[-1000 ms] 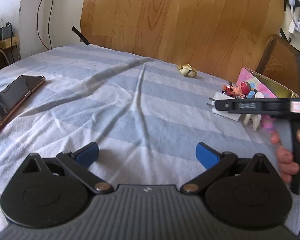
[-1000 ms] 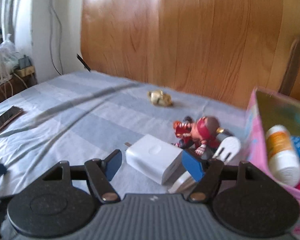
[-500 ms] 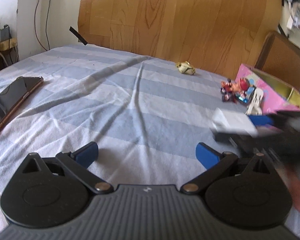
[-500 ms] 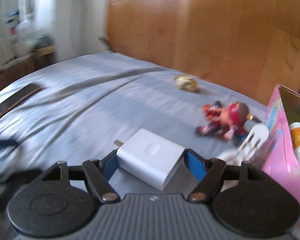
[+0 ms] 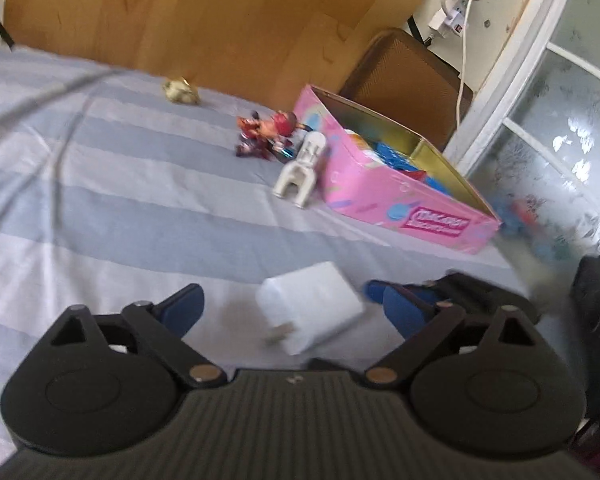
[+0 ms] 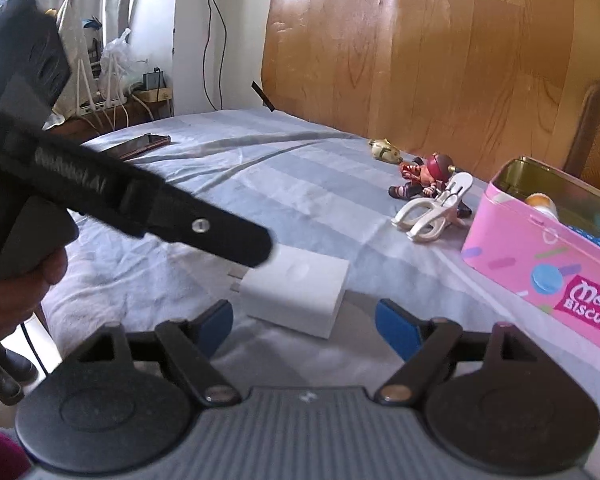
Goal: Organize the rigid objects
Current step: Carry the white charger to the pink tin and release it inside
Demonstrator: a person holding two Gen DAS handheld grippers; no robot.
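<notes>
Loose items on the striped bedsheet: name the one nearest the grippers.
The white plug-in charger block, lying just ahead of both grippers; the white clip, red-haired figurine and small beige figure lie farther back.

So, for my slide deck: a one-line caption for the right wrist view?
Open right hand-held gripper before a white charger on the striped bedsheet, pink biscuit tin alongside.

Two fisheye wrist views, each looking forward and downward over its own blue-padded fingers, close above a striped bed. Both share the white charger at lower centre and the pink biscuit tin at right.
</notes>
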